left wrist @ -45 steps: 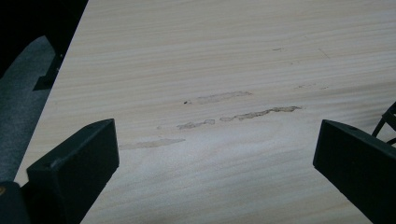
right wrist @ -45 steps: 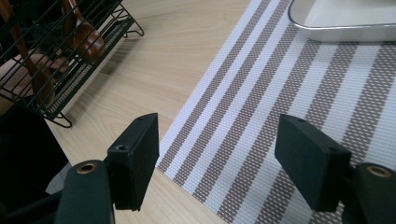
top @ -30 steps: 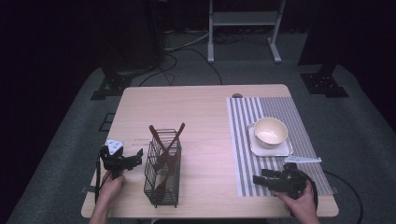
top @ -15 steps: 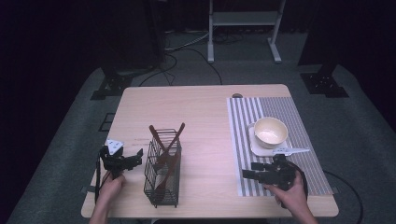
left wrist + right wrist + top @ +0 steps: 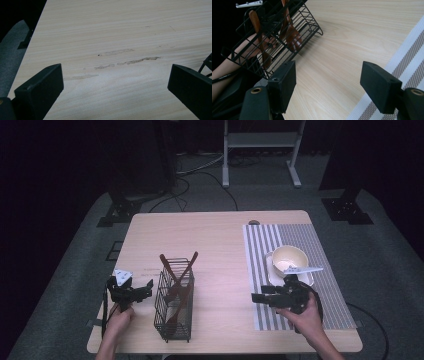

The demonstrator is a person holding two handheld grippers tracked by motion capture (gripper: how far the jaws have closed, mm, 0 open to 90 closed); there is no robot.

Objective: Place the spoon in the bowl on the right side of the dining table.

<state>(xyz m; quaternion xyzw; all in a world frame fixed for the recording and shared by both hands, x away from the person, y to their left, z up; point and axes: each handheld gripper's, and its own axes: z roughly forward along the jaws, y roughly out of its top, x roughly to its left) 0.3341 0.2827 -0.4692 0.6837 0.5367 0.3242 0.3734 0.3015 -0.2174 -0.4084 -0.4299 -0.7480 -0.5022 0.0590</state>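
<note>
A black wire basket (image 5: 174,306) stands near the table's front left and holds several brown wooden utensils (image 5: 179,270). My left gripper (image 5: 141,290) is open just left of the basket, with bare tabletop between its jaws in the left gripper view. My right gripper (image 5: 259,298) is open at the left edge of the striped placemat (image 5: 260,251), pointing left toward the basket (image 5: 274,37). Nothing is between its jaws. The wooden utensils (image 5: 293,37) lean inside the basket in the right gripper view.
A cream bowl (image 5: 290,257) sits on a pale square plate (image 5: 272,276) on the placemat, behind my right gripper. A small dark object (image 5: 254,222) lies at the table's back edge. A metal stand (image 5: 260,140) and cables lie on the floor beyond the wooden table (image 5: 215,245).
My right gripper has moved left from the placemat's front right area to its left edge and turned toward the basket. My left gripper has stayed in place.
</note>
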